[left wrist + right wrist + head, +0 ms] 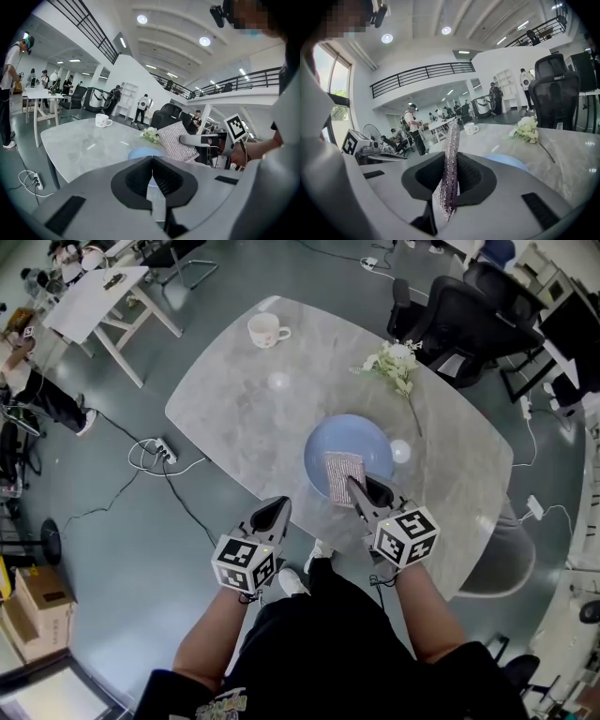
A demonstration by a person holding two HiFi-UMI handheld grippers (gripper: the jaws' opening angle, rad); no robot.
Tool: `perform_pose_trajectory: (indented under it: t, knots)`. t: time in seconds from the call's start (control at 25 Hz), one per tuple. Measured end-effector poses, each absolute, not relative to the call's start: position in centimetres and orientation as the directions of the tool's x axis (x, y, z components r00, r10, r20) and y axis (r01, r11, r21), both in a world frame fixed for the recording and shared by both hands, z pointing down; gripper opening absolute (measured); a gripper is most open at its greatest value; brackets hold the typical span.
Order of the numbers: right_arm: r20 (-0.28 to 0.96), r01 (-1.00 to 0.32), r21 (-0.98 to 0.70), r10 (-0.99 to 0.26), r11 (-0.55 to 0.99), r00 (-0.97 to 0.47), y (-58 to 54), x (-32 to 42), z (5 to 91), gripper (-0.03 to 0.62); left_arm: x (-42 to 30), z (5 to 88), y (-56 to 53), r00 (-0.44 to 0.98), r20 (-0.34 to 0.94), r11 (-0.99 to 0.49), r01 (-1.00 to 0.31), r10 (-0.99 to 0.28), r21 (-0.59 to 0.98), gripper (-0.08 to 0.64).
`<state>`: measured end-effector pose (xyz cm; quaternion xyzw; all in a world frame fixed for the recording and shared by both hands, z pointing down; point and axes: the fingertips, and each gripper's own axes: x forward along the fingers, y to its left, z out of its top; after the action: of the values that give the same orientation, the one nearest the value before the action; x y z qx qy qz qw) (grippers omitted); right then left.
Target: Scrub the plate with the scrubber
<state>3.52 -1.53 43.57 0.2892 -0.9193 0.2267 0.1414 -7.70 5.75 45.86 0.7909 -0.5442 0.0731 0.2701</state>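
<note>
The right gripper (359,489) is clamped on the scrubber (343,477), a flat, glittery silver-grey pad; in the right gripper view the pad stands on edge between the two jaws, pinched at its lower part with most of it sticking out past the tips; in the head view it lies over the near side of the plate (349,434); whether it touches the plate I cannot tell. The plate is light blue and round, and it sits on the grey marble-patterned tabletop (234,399), towards the near edge and in front of the person.

The left gripper (279,506) holds nothing; its jaws are pressed together, with only a thin seam between the black pads in the left gripper view; in the head view its tips reach the near edge of the tabletop, to the left of the plate and apart from it; the rest of it hangs over the floor (112,549). Each gripper carries its cube of square markers at the back, close to the person's forearms.

A white cup (267,331) stands at the far left of the tabletop, well apart from the plate; a sprig of white flowers (396,362) lies beyond the plate on the far right, its stem pointing towards the plate's right side. A black office chair (464,310) stands behind the flowers; a white power strip (167,452) with its cable lies on the floor to the left of the tabletop.
</note>
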Motion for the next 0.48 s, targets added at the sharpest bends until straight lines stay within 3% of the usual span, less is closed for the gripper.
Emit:
perform_pose_trajectory:
  t: [0.48]
  knots:
    - [0.442,-0.604,-0.363,-0.440,0.709,-0.782,-6.3,5.1,47.2,0.075,-6.7,50.2,0.7,0.386,0.498,-0.233,-0.910,-0.777,0.341,0.018]
